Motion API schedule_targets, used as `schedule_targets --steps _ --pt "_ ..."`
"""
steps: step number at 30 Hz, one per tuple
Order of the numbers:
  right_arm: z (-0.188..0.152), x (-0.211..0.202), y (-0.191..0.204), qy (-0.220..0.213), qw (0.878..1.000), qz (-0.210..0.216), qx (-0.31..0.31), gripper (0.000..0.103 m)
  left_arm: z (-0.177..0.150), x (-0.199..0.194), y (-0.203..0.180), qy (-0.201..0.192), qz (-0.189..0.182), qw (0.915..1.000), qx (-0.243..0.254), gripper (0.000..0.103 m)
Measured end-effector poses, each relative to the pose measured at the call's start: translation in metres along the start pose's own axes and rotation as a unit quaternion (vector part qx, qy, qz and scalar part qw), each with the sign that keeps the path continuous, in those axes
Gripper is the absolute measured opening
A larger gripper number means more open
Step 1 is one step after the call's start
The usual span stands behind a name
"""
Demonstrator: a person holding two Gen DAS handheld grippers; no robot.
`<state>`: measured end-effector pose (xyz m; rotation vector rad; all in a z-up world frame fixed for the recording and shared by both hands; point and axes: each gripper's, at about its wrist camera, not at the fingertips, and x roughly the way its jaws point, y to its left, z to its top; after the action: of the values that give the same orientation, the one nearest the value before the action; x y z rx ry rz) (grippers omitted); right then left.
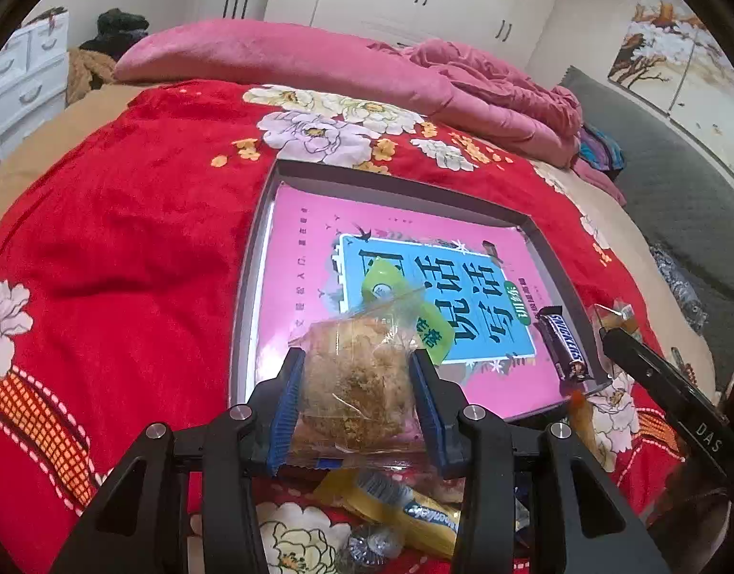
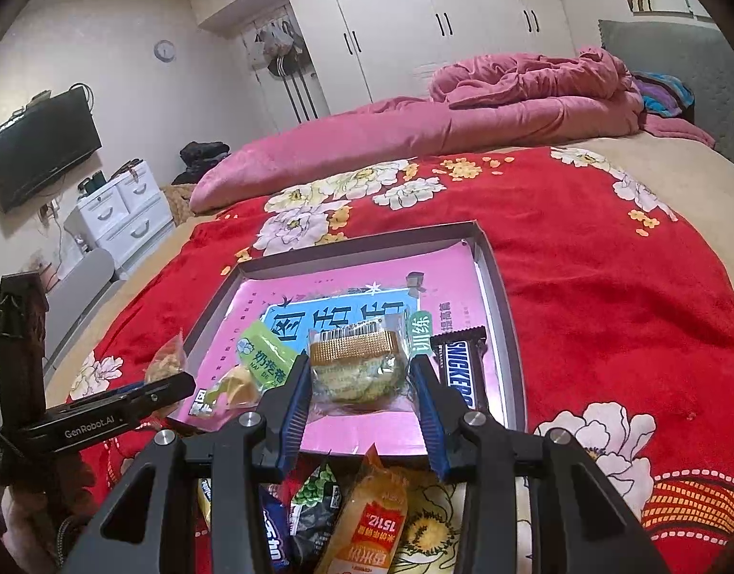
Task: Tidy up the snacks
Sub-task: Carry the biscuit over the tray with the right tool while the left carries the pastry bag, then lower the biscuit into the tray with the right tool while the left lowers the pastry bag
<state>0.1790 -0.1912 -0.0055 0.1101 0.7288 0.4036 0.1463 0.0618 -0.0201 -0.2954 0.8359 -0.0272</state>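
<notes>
Early going: the tray [image 2: 503,296] on the bed held a Snickers [image 2: 460,373] and green pack [image 2: 264,356]. Each hand-held gripper clamped a snack — left [image 1: 357,378] a floss bun [image 1: 355,382], right [image 2: 359,373] a cake [image 2: 359,368] — with more wrappers [image 2: 362,521] left outside.

The right tongs [image 2: 362,373] grip a clear-wrapped cake [image 2: 359,368] over the shallow tray [image 2: 503,287] on the red floral bedspread [image 2: 606,287]. A Snickers bar [image 2: 462,368] lies in the tray just right of it, a green packet [image 2: 266,358] to its left. More snack packets [image 2: 357,516] lie beneath the tongs.

Domestic bedroom: bed [image 2: 582,287] under red floral blanket, white wardrobe [image 2: 414,24] behind it, wall-mounted television [image 2: 41,148] left of wardrobe.
</notes>
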Motion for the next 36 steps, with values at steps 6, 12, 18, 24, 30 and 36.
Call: schedule_targets --steps 6,12,18,24,30,36 --pt "-0.001 0.005 -0.002 0.003 1.000 -0.001 0.002 0.042 0.004 0.004 -0.004 -0.004 0.002 0.9999 0.013 0.046" --pt "-0.001 0.009 -0.003 0.008 1.000 -0.004 0.003 0.042 0.007 0.009 -0.004 -0.004 0.004 0.9999 0.014 0.046" --pt "0.000 0.015 -0.003 0.014 1.000 -0.005 0.004 0.042 0.010 0.016 -0.004 0.000 0.007 0.9999 0.010 0.046" --pt "-0.001 0.021 -0.003 0.022 1.000 -0.005 0.005 0.042 0.012 0.024 -0.005 0.004 0.009 0.9999 0.011 0.046" --pt "-0.003 0.030 -0.005 0.035 0.999 -0.005 0.005 0.042 0.012 0.031 -0.006 0.012 0.011 0.9998 0.010 0.046" --pt "-0.004 0.037 -0.003 0.047 0.999 -0.003 0.000 0.042 0.011 0.034 -0.008 0.016 0.007 0.9998 0.013 0.046"
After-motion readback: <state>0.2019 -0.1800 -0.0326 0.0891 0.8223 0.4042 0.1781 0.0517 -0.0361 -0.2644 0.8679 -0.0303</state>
